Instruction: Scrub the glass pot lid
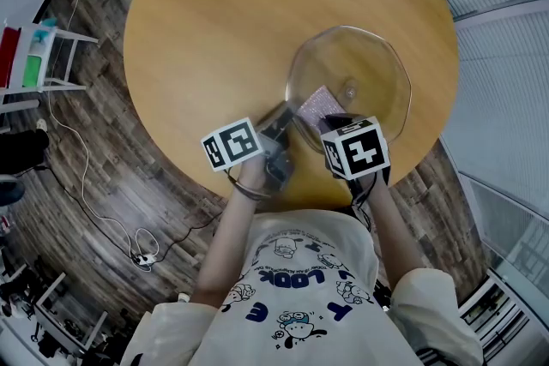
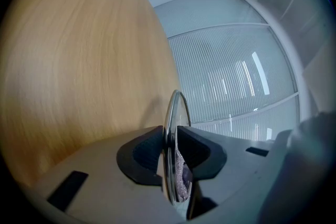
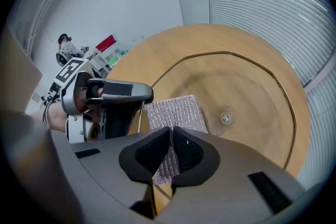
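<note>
The glass pot lid (image 1: 352, 81) is held above the round wooden table (image 1: 214, 21), underside toward me, its centre screw (image 3: 226, 118) showing. My left gripper (image 1: 276, 131) is shut on the lid's near left rim; in the left gripper view the rim (image 2: 173, 128) runs edge-on between the pads. My right gripper (image 1: 330, 126) is shut on a silvery-pink scrubbing cloth (image 3: 176, 115), which lies flat against the glass left of the centre screw. The cloth (image 1: 316, 105) also shows through the lid in the head view. The left gripper (image 3: 105, 105) appears at the left of the right gripper view.
A dark wood floor (image 1: 103, 176) surrounds the table, with a white cable (image 1: 77, 159) trailing across it. A white rack with red and green items (image 1: 30, 56) stands at the far left. Ribbed wall panels (image 1: 506, 73) run along the right.
</note>
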Demonstrator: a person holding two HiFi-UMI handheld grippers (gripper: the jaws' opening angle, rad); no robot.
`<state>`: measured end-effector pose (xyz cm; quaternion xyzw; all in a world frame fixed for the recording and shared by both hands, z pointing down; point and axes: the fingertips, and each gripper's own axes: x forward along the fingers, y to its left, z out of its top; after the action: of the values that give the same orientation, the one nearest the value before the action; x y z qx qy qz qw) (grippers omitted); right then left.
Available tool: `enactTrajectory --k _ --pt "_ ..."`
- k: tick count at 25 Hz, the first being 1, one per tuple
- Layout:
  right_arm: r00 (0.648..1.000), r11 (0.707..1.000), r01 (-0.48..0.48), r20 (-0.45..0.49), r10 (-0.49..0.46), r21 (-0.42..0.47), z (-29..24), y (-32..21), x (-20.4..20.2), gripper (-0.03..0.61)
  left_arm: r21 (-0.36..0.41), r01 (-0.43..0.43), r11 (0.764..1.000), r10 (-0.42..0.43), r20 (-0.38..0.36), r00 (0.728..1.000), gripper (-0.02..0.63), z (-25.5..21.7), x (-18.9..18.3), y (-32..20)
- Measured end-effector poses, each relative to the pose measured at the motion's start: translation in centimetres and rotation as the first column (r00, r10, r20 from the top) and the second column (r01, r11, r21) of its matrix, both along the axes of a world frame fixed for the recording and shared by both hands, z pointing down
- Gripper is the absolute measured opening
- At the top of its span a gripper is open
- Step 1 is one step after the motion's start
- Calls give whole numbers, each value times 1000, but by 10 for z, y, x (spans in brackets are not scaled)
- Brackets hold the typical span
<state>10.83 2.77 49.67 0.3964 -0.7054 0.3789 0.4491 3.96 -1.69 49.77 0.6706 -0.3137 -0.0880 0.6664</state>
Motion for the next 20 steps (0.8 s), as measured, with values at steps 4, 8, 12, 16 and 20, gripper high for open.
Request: enactTrajectory --k 4,8,12,16,20 --pt "1000 1000 -7 7 7 1 0 -5 -2 43 1 -5 1000 5 1 1000 74 -1 1 1" --pt "1000 1000 -13 4 13 2 0 -14 -3 43 -1 0 1000 0 -2 1000 74 -1 0 1" --pt "1000 1000 -17 -3 17 11 -4 -19 -2 43 3 10 1000 -10 -2 1000 75 -3 0 0" --pt "999 999 -36 11 36 5 -2 -21 -2 43 7 8 1000 -8 -3 1000 80 -3 -1 -2" --pt "998 998 -59 20 58 9 -1 -25 1 43 23 -1 1000 1 -9 1000 103 -6 1 -1"
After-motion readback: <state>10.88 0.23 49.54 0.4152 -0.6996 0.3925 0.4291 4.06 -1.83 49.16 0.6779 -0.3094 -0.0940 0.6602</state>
